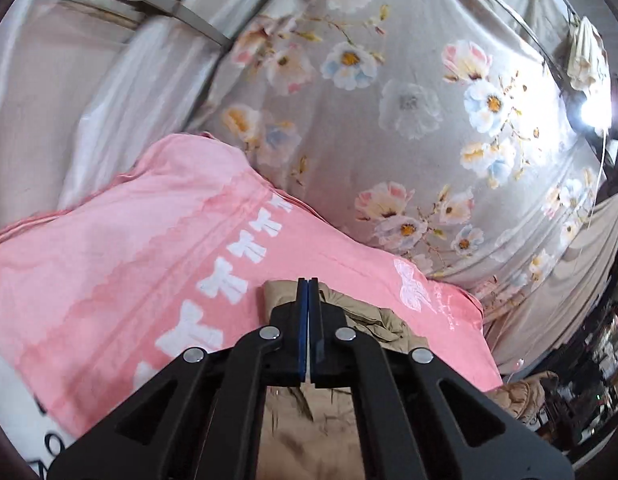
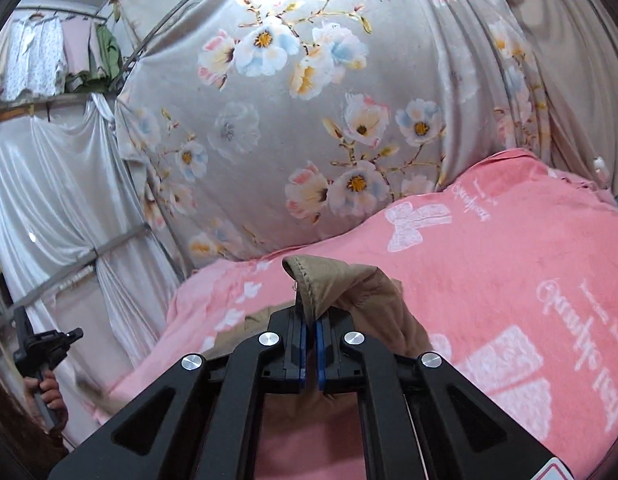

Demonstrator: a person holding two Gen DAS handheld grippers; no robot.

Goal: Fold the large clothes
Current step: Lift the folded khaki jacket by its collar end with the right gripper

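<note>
Black linkage of the left claw (image 1: 308, 280) fills the bottom of its view, blue pads pressed together on a thin edge of the tan garment (image 1: 309, 420), which hangs beneath and bunches at 1 o'clock of the tips. Right claw (image 2: 309, 320) likewise pinches a stitched hem of the same tan garment (image 2: 349, 288); cloth folds over the tips toward 2 o'clock. Garment sits over the pink towel (image 1: 129, 248) with white bows, spread on what looks like a bed. Floral grey sheet (image 1: 389, 120) hangs behind at 12 o'clock. Right view also catches the other gripper and a hand (image 2: 49, 392) at 8 o'clock, with hanging clothes (image 2: 41, 56) at 10 o'clock. Step, judged: both corners gripped, garment raised off the towel to shake out or start a fold. Next move probably calls for keeping both pinches tight, holding the edge taut between claws, then carrying it over and laying it flat.
</note>
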